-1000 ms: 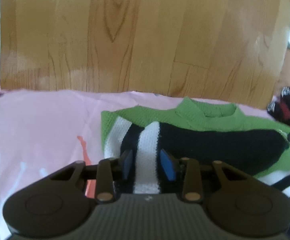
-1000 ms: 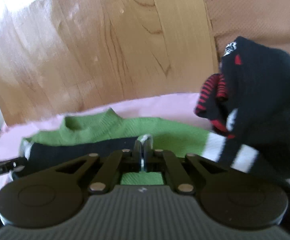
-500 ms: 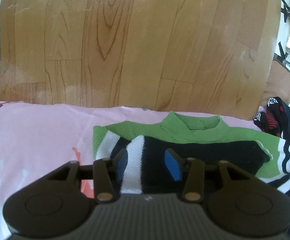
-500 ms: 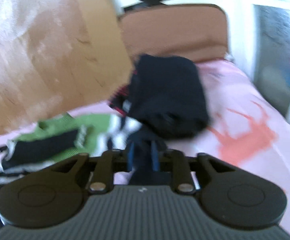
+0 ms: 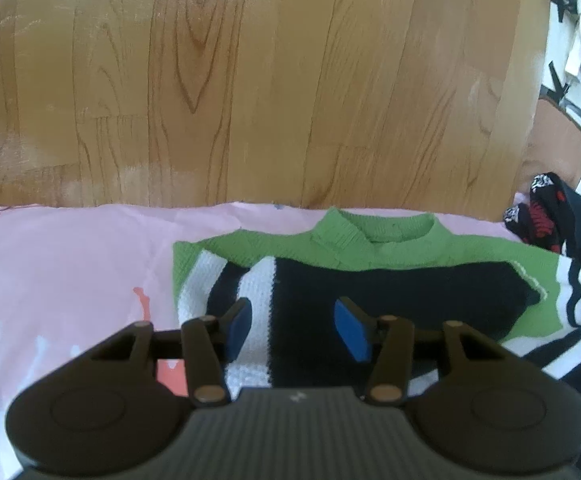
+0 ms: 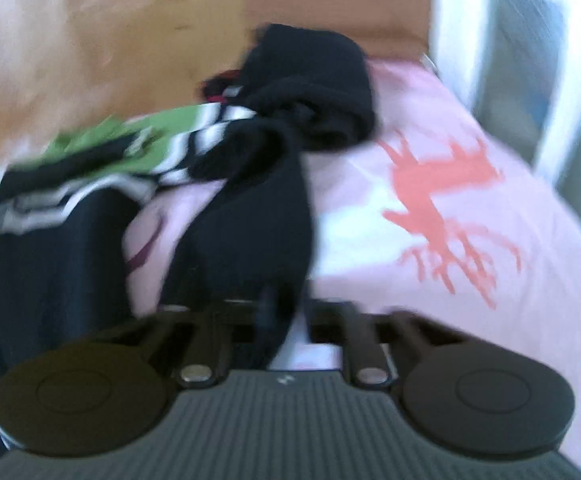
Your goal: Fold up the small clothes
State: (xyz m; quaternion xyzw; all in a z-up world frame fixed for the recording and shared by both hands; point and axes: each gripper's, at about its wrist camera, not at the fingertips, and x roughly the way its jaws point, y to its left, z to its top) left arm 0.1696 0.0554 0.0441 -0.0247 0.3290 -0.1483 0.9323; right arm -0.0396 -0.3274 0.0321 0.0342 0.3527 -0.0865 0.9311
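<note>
A ribbed-knit green sweater [image 5: 390, 240] with black and white bands lies folded on the pink bed sheet [image 5: 70, 264]. The left gripper [image 5: 292, 326], its jaws just opening, stands spread above it. The blurred right gripper [image 6: 274, 312] pinches a black garment [image 6: 258, 216].

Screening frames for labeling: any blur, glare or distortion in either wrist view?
Left wrist: sharp, fisheye bows the wood panel, green sweater crisp, mild washed-out patch upper right. Right wrist: heavy motion smear, black garment and pink sheet streaked, window side blown out.
</note>
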